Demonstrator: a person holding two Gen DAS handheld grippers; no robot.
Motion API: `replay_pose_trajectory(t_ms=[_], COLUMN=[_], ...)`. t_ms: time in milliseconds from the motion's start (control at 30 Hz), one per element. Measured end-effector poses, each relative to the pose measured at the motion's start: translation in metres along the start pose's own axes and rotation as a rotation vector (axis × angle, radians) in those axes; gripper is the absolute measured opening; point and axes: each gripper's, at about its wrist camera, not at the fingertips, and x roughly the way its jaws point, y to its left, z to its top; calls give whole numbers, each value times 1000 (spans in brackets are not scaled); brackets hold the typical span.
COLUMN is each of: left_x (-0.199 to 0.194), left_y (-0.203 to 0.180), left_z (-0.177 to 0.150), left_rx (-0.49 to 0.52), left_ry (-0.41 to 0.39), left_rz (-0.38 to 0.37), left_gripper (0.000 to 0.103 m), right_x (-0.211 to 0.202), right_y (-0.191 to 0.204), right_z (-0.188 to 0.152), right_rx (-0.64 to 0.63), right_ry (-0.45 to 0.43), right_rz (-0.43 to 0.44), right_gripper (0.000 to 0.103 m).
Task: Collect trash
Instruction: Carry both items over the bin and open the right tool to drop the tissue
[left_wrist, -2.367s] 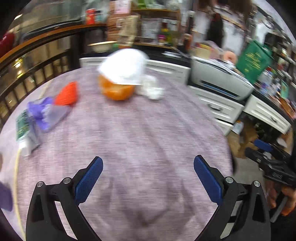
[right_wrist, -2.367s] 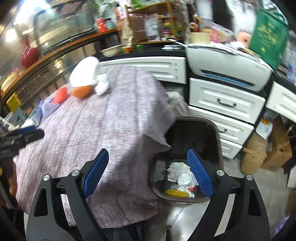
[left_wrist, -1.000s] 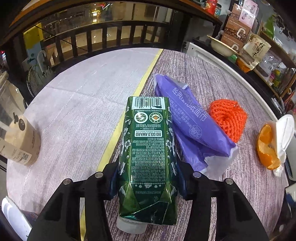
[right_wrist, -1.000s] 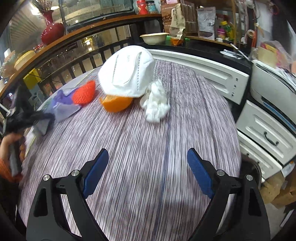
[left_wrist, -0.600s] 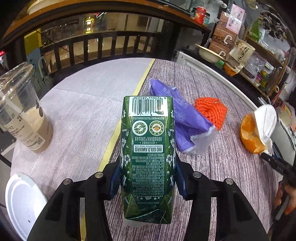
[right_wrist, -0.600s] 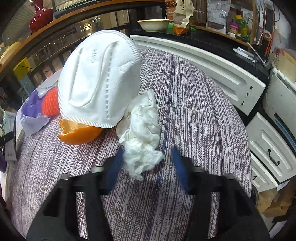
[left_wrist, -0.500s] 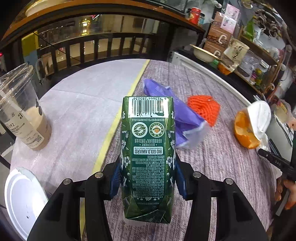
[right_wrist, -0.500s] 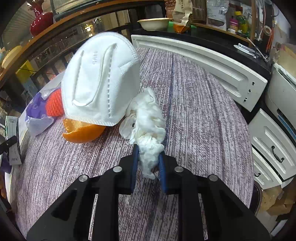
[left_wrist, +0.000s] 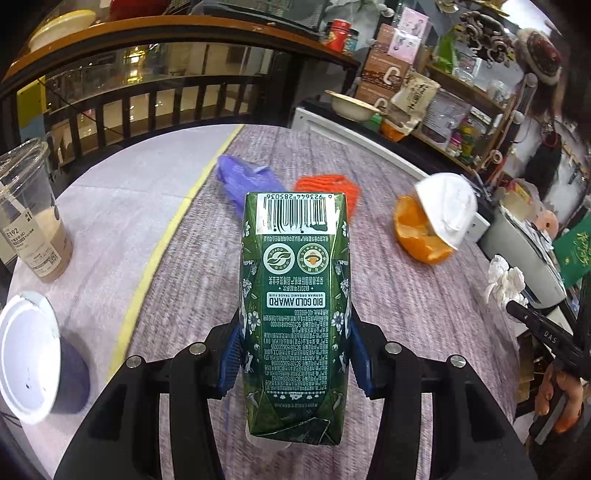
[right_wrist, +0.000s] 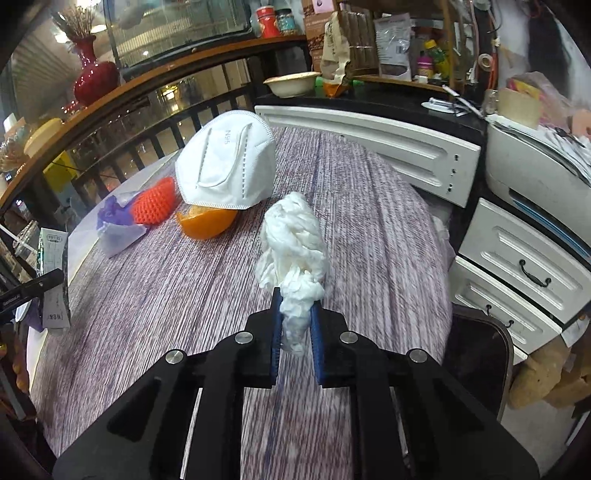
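While the left gripper (left_wrist: 293, 354) clamps a green carton (left_wrist: 294, 295) and the right gripper (right_wrist: 296, 334) pinches a crumpled tissue (right_wrist: 293, 243), both grips should hold firm until over the bin (right_wrist: 480, 354).

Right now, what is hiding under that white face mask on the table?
An orange peel lies under the white mask, which rests tilted on it. Only the peel's front shows; anything farther beneath the mask is covered.
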Motion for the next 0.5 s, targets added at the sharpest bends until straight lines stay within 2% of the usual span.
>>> replay_pose_trajectory(t_ms=[167,500], left_x=[-7,-10], left_y=[-33,-111], left_z=[-13,-33], left_rx=[43,153], left_ry=[3,23], left_rz=[-61,-203], left_gripper=[49,49], right_x=[-37,-103], right_y=[-8,-19], right_z=[-23,-62], right_rx=[43,27], right_ry=[-43,-137], right_rz=[23,-44], right_gripper=[15,14])
